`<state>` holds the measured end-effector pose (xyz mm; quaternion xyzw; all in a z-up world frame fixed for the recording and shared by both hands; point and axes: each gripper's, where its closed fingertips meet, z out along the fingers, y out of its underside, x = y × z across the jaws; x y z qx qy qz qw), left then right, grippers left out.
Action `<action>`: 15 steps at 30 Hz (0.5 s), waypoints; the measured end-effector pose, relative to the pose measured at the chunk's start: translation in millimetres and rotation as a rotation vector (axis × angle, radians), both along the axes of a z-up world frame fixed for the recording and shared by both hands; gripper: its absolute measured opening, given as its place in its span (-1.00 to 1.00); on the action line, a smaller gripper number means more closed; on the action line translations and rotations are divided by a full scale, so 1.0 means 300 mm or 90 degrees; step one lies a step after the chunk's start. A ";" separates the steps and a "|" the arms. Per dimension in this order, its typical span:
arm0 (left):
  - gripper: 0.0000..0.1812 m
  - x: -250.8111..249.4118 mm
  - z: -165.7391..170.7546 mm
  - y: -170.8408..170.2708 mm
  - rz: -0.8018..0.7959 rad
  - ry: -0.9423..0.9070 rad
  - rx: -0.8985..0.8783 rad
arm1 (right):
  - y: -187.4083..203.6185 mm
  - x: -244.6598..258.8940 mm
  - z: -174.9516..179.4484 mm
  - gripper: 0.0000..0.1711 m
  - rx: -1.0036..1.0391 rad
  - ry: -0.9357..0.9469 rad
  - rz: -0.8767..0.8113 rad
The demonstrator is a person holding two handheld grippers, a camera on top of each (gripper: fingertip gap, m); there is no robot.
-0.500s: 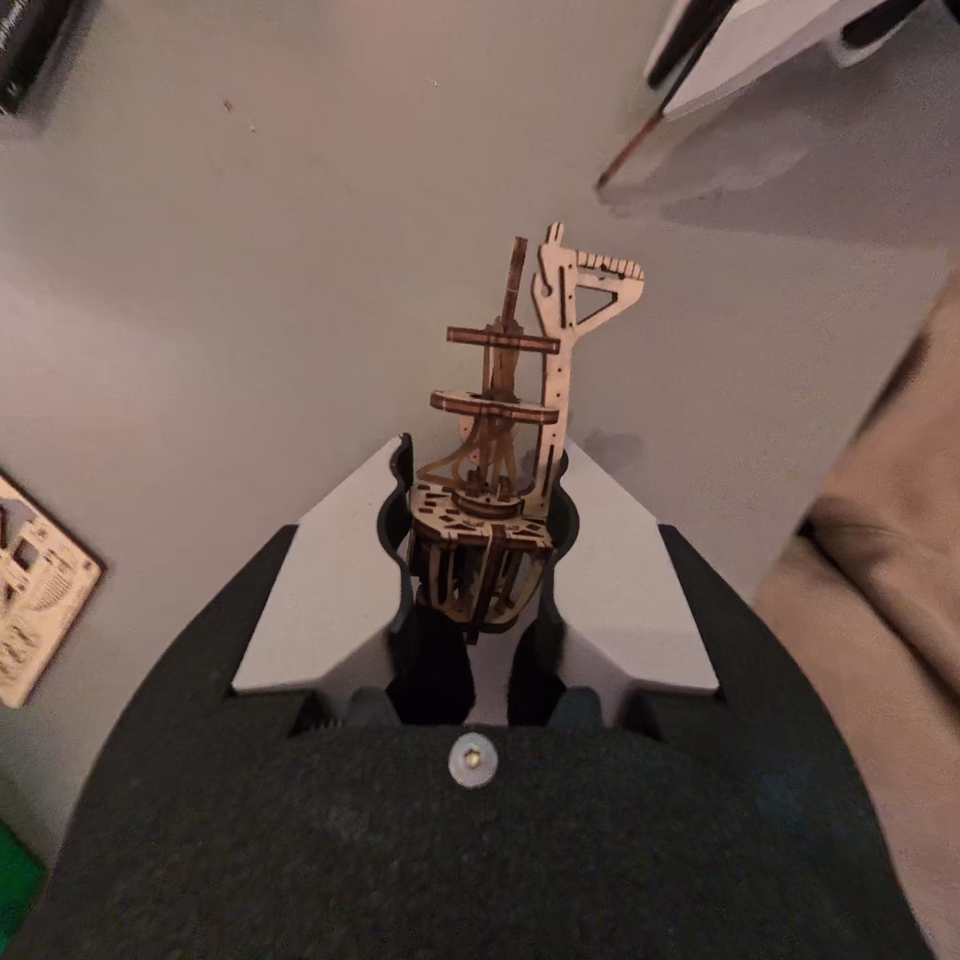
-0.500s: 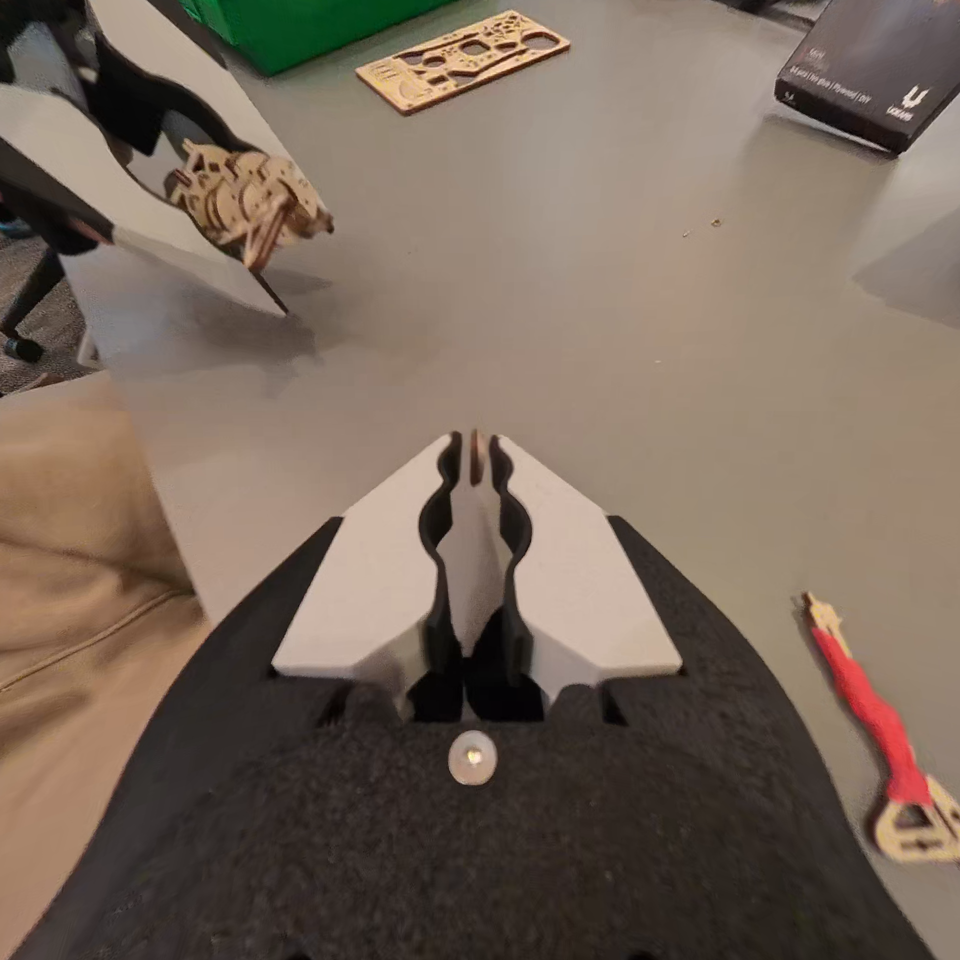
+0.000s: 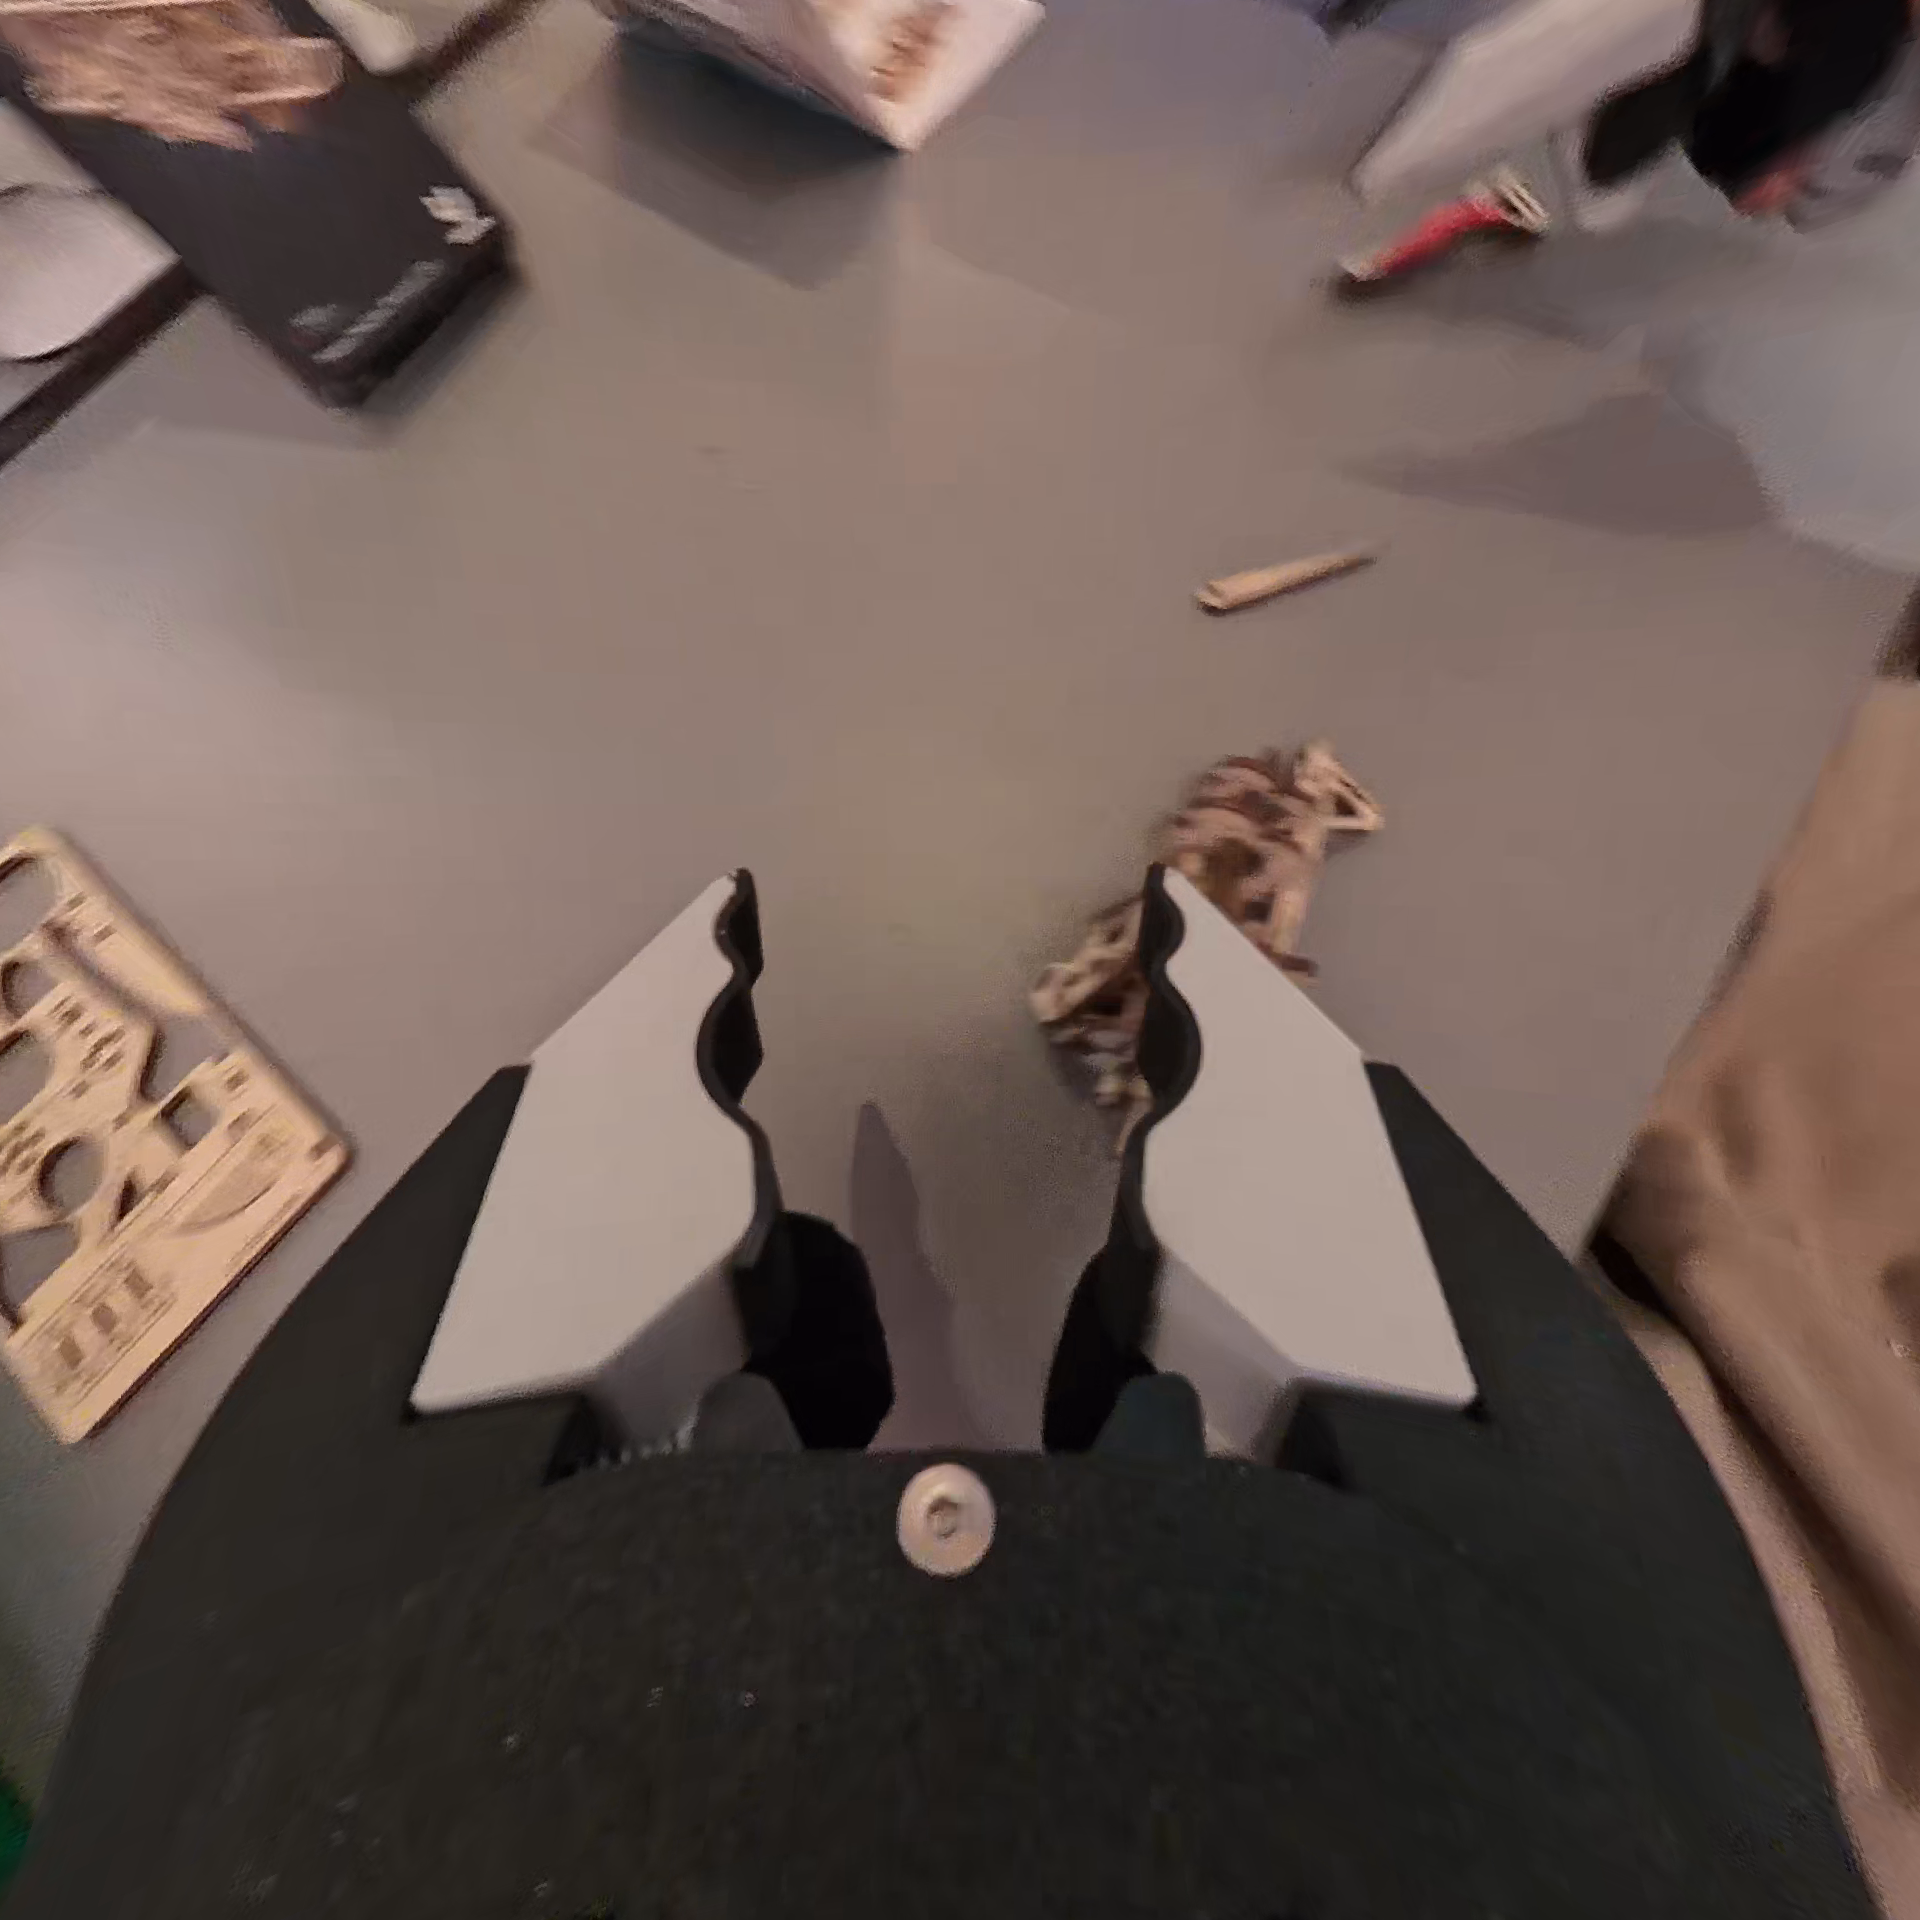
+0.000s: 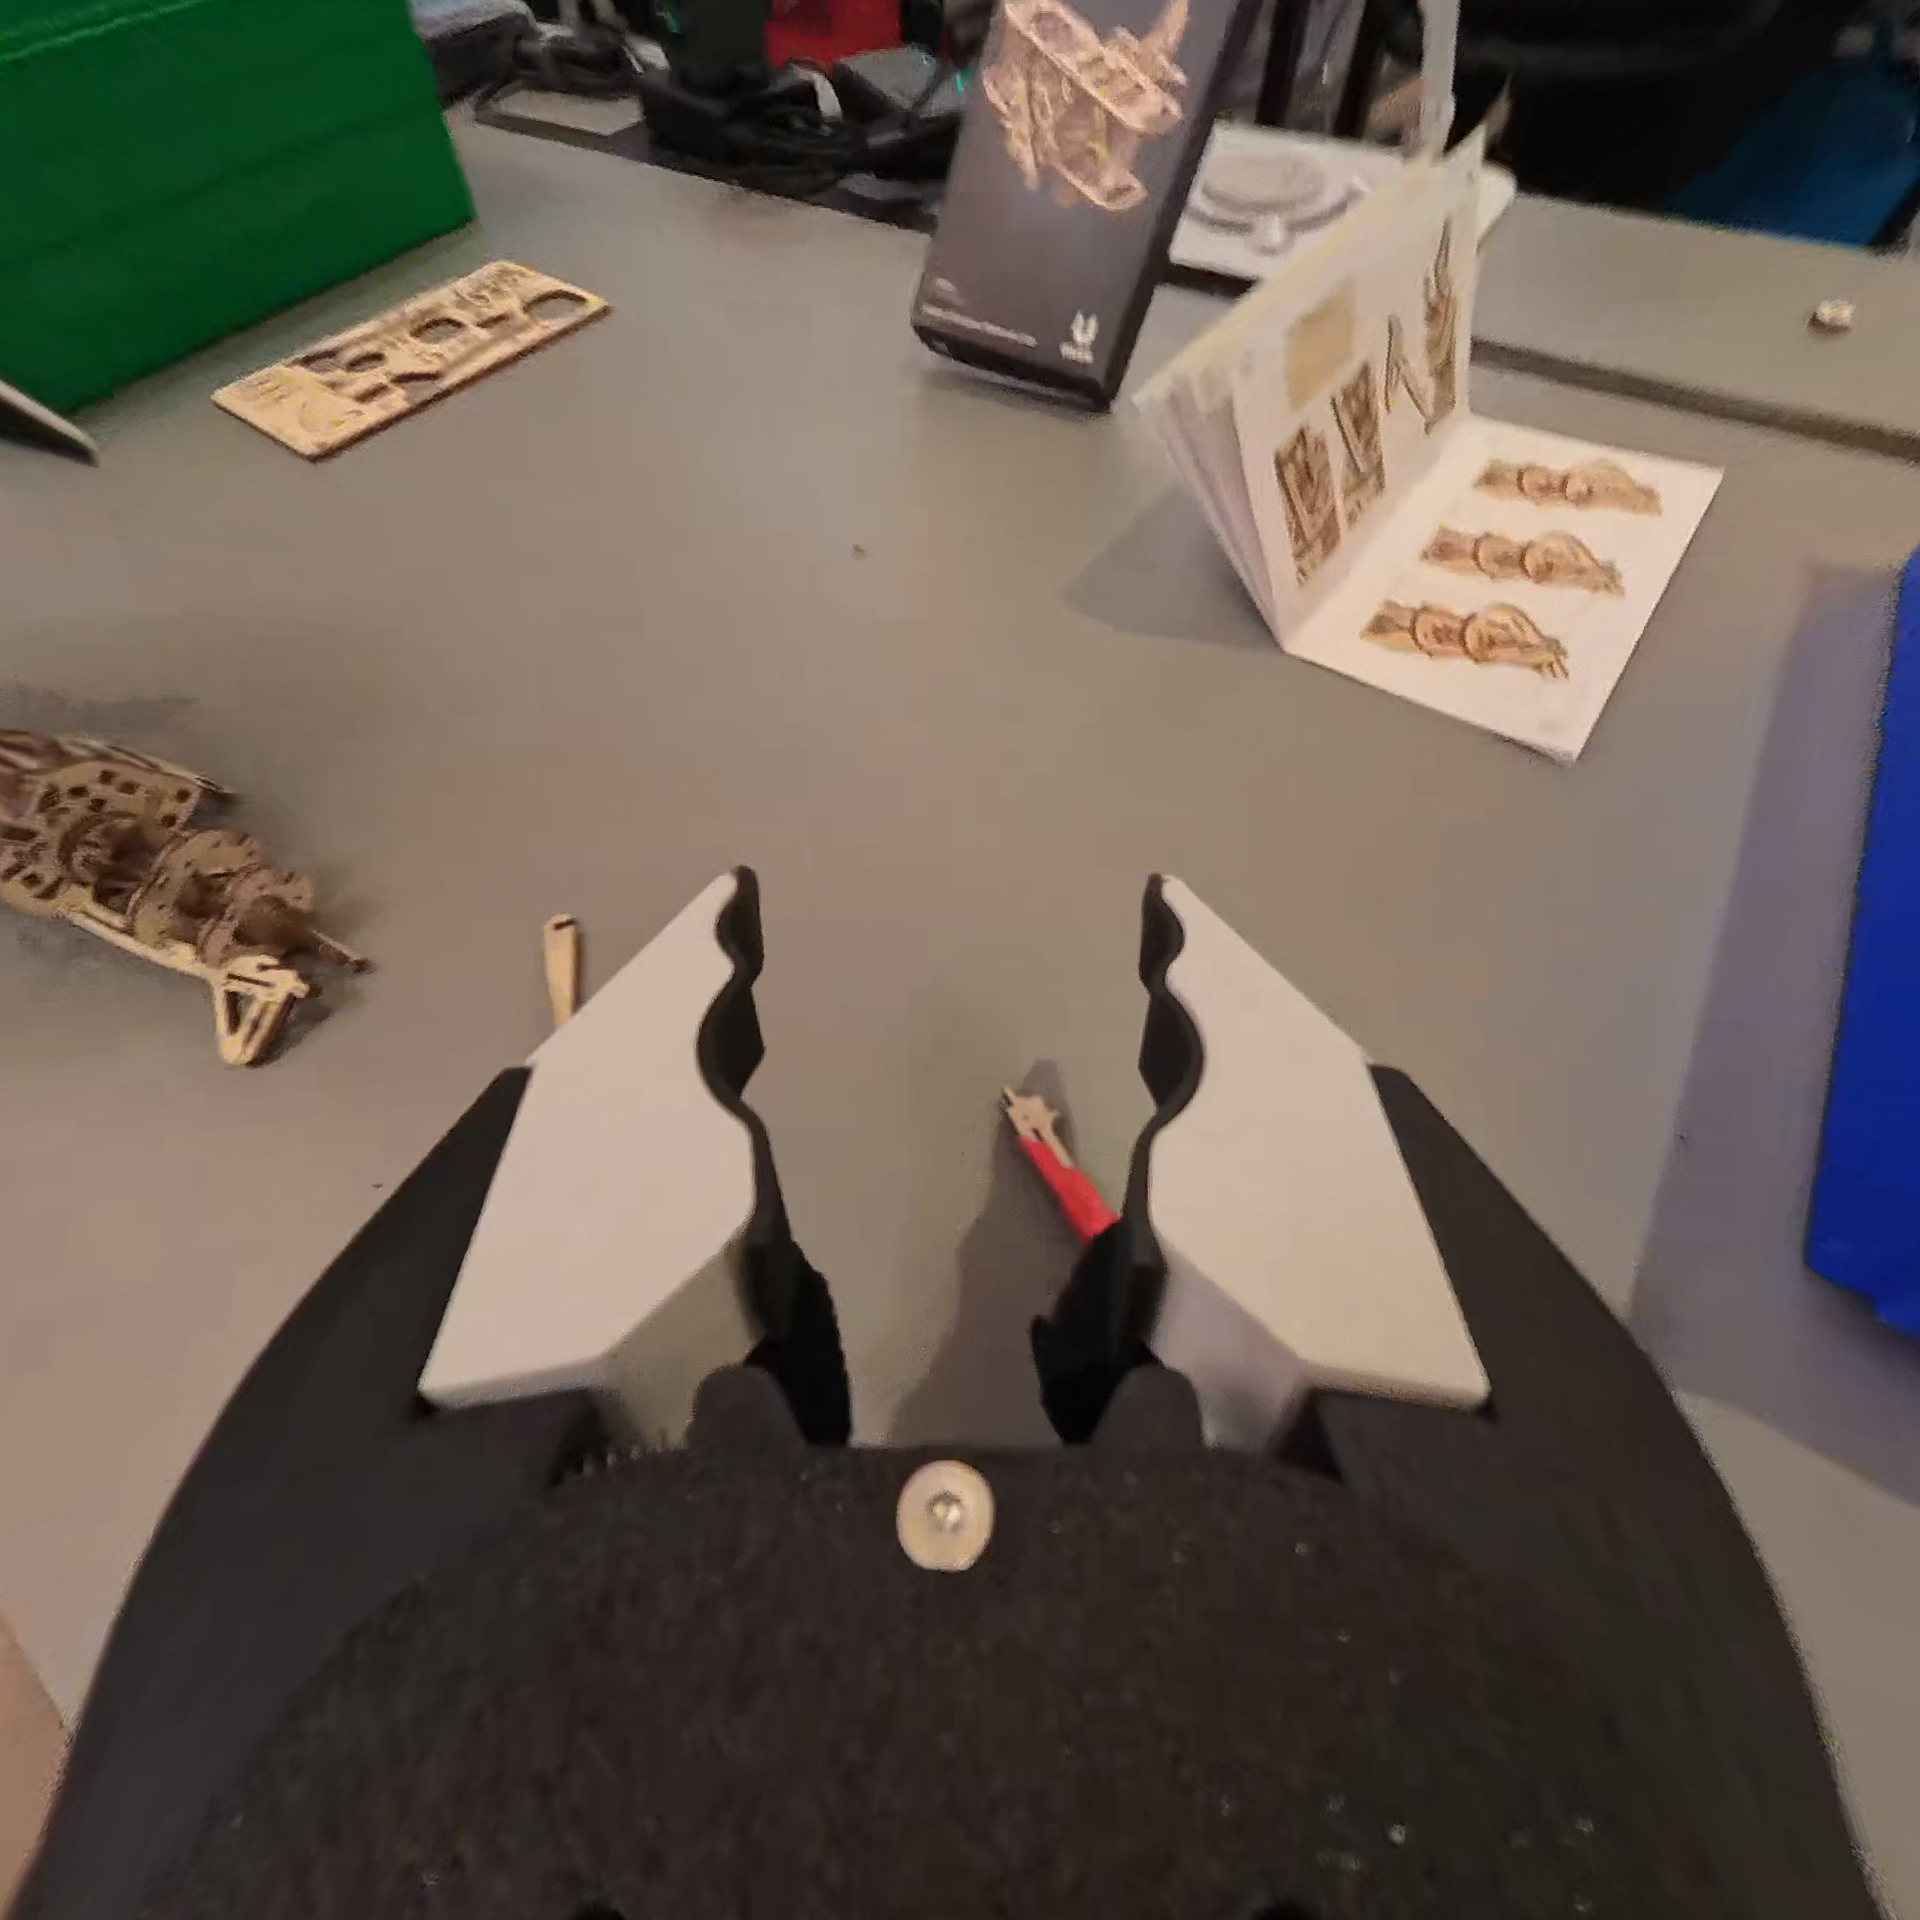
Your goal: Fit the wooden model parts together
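Wooden model (image 3: 1205, 914) lies on the table beside the right finger of the wide-open, empty left hand-held gripper (image 3: 945, 883).

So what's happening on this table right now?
A person is building a wooden kit with two handheld grippers. At this moment the left gripper and right gripper are both open and empty. The half-built wooden model lies on its side on the grey table, with a loose wooden strip beside it.

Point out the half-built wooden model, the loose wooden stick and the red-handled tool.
half-built wooden model (image 4: 135, 873), right wrist view, body.
loose wooden stick (image 4: 561, 966), right wrist view, shaft.
red-handled tool (image 4: 1065, 1184), right wrist view, red handle.
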<state>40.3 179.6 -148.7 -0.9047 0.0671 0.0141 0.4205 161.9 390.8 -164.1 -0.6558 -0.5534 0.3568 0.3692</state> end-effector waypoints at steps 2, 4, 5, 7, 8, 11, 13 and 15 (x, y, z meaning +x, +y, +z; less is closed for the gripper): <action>-0.24 -0.126 -0.002 -0.017 0.081 -0.031 0.005 | -0.014 -0.037 -0.037 -0.12 -0.011 -0.033 0.023; -0.22 -0.214 -0.054 -0.042 0.155 -0.077 -0.013 | -0.056 -0.083 -0.081 -0.05 -0.014 -0.057 0.064; -0.20 -0.237 -0.082 -0.053 0.179 -0.098 -0.011 | -0.073 -0.098 -0.114 -0.05 -0.016 -0.079 0.079; -0.15 -0.276 -0.149 -0.084 0.223 -0.097 -0.021 | -0.088 -0.119 -0.175 0.02 -0.004 -0.139 0.097; -0.11 -0.297 -0.174 -0.098 0.246 -0.070 -0.024 | -0.084 -0.130 -0.188 0.10 0.019 -0.156 0.098; -0.05 -0.325 -0.223 -0.103 0.293 0.010 -0.021 | -0.066 -0.154 -0.187 0.20 0.054 -0.158 0.066; -0.06 -0.347 -0.219 -0.090 0.351 0.008 -0.014 | -0.040 -0.154 -0.197 0.32 0.012 -0.168 0.014; -0.02 -0.380 -0.232 -0.080 0.432 -0.034 -0.021 | 0.004 -0.152 -0.194 0.21 0.005 -0.165 -0.057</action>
